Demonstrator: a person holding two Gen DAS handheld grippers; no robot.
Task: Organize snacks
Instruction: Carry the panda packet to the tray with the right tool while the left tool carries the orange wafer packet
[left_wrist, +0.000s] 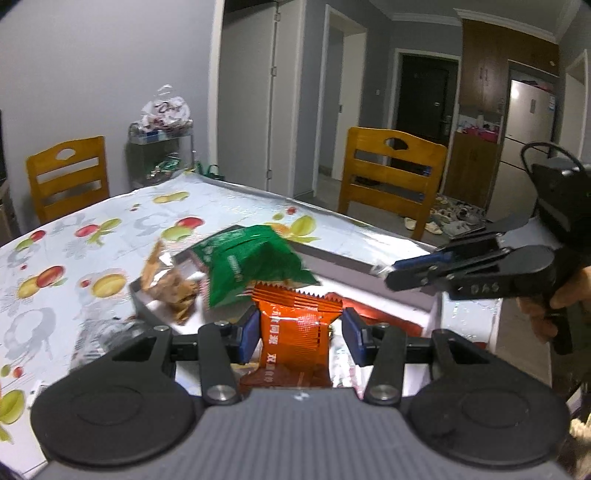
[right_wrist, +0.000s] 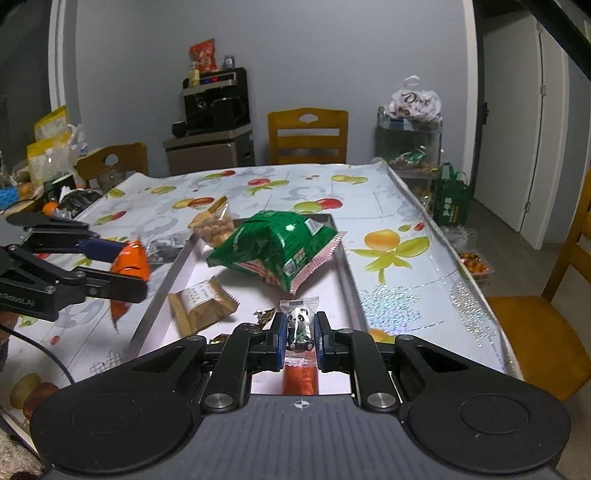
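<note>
Left gripper (left_wrist: 299, 334) pinching orange packet (left_wrist: 295, 332); right gripper (right_wrist: 300, 334) clamped on panda candy (right_wrist: 300, 326) above tray (right_wrist: 162, 284). Slippery film, possibly shallow hold: slipping onto counter (right_wrist: 399, 236).

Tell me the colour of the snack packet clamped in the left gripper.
Orange, with pale lettering. The snack packet in the left gripper shows best in the left wrist view.

The left gripper (left_wrist: 299, 332) clamps an orange packet (left_wrist: 295, 325) over the tray (left_wrist: 430, 308). A green bag (left_wrist: 255, 266) lies in the tray's middle; the right gripper (left_wrist: 388, 275) hovers over its right edge, jaws together.
</note>
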